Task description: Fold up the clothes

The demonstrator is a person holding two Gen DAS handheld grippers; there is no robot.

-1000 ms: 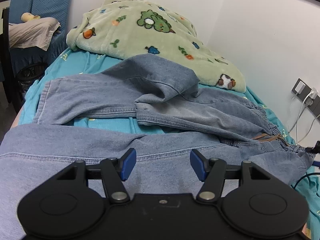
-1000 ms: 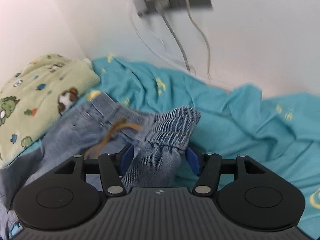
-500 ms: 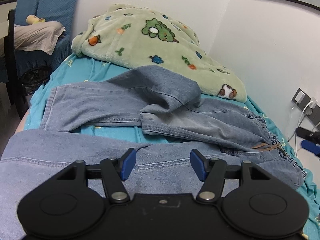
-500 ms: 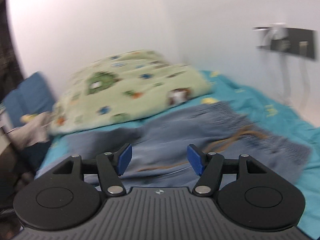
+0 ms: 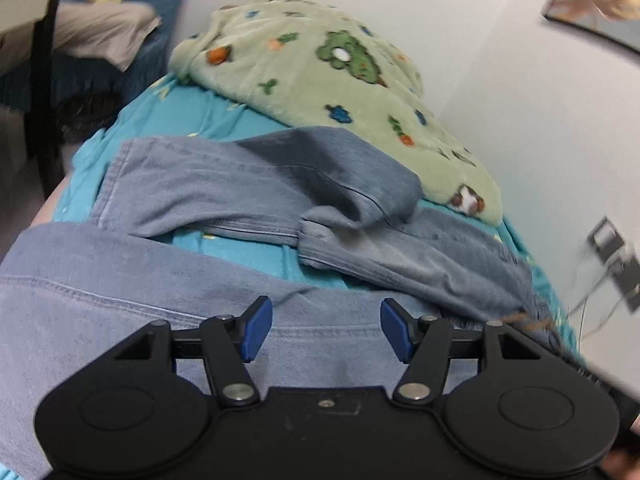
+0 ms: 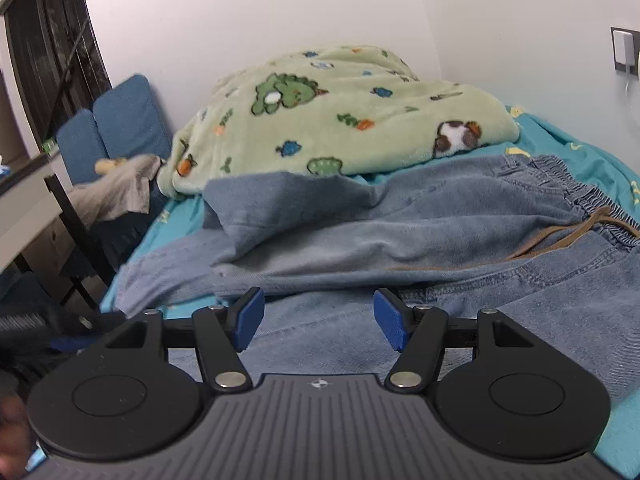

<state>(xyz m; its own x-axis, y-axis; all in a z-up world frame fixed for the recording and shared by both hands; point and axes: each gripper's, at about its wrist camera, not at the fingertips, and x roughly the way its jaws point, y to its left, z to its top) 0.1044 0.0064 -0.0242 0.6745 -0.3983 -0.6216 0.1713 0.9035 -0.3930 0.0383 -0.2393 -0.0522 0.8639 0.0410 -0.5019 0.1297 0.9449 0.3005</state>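
The bed [image 6: 592, 152], under a teal sheet, fills the corner of the room against two white walls. Heaped at its far end lies a pale green fleece blanket [image 6: 340, 116] printed with dinosaurs and carrots; its near edge touches the far leg of the jeans. Off the bed's side stands a blue chair [image 6: 120, 120] with a grey cloth [image 6: 116, 192] draped over it, and beside that the corner of a bench [image 6: 24, 204]. A wall socket [image 5: 616, 260] with cables hanging from it sits near the waistband end.

The jeans [image 6: 440, 240] are spread across the sheet, light blue denim, much rumpled. The far leg is doubled back on itself, with a darker flap folded over the top. The elastic waistband with its brown drawstring [image 6: 568, 236] lies toward the socket wall. The near leg runs flat beneath both claws.

The left claw [image 5: 326, 328] is spread wide over the near leg, gripping nothing. The right claw [image 6: 316, 320] is likewise wide apart and empty, over the same denim.
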